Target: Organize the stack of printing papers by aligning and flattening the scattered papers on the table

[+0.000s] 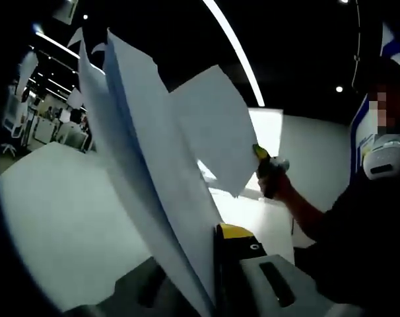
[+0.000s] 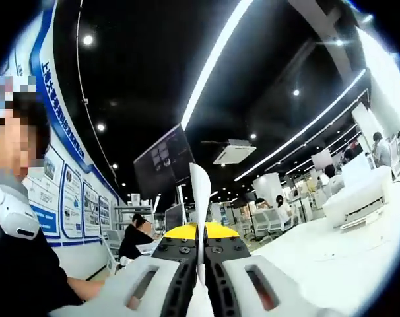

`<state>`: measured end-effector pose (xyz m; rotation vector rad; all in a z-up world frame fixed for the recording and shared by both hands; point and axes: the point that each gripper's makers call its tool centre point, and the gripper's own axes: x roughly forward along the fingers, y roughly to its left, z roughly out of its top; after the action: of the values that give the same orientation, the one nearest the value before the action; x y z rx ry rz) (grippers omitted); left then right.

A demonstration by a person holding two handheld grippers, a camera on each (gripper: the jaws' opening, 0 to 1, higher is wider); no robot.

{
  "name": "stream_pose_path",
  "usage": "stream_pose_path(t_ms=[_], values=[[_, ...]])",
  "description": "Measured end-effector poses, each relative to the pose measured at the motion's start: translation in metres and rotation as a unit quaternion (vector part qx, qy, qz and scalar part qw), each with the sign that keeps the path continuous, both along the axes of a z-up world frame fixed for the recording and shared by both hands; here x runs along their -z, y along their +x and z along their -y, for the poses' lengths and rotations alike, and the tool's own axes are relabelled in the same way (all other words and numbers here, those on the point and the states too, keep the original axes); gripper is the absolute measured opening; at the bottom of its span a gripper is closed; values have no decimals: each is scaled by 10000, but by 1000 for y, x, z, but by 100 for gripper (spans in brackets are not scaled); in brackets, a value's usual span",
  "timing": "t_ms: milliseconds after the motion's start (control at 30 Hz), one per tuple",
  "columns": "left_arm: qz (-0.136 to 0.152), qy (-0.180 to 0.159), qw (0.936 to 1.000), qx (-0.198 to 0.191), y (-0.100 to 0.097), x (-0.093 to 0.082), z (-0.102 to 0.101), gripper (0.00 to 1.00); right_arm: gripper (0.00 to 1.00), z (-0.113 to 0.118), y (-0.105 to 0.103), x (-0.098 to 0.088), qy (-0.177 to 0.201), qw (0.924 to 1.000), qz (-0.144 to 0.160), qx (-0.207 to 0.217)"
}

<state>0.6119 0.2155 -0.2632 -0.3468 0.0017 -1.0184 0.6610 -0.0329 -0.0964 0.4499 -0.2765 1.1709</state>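
above the white table (image 1: 61, 218), your left gripper (image 1: 210, 264) is clamped on the fanned papers (image 1: 154, 165) held upright, and your right gripper (image 2: 200, 254) pinches a sheet edge (image 2: 200, 198).

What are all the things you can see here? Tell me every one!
thin white printing paper sheets: a few, white, held up off the table between the jaws of both grippers
big white table: one, white, under the papers
dark hanging screen: one, black, far behind
long ceiling light strips: several, white, overhead
people in the background: a few, seated far off
left gripper: yellow-tipped, shut on the papers
right gripper: yellow-tipped, shut on a sheet edge
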Motion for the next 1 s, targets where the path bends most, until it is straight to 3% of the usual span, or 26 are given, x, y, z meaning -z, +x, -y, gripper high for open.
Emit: stream_pose_path(t_ms=[200, 333, 433, 700, 1000], values=[[4, 1, 10000, -16, 1, 0, -1, 8, 0, -4, -15, -9, 427, 9983, -163, -369], [17, -1, 10000, -36, 1, 0, -2, 8, 0, -10, -27, -6, 820, 9926, -513, -727], [22, -7, 10000, -43, 2, 0, -3, 8, 0, -17, -25, 11, 829, 9936, -590, -491], [36, -8, 10000, -71, 3, 0, -5, 8, 0, -47, -21, 71, 755, 9869, -1395, -277], [47, -62, 9998, -156, 6, -1, -9, 9, 0, -68, -20, 101, 628, 9826, -1744, 89]])
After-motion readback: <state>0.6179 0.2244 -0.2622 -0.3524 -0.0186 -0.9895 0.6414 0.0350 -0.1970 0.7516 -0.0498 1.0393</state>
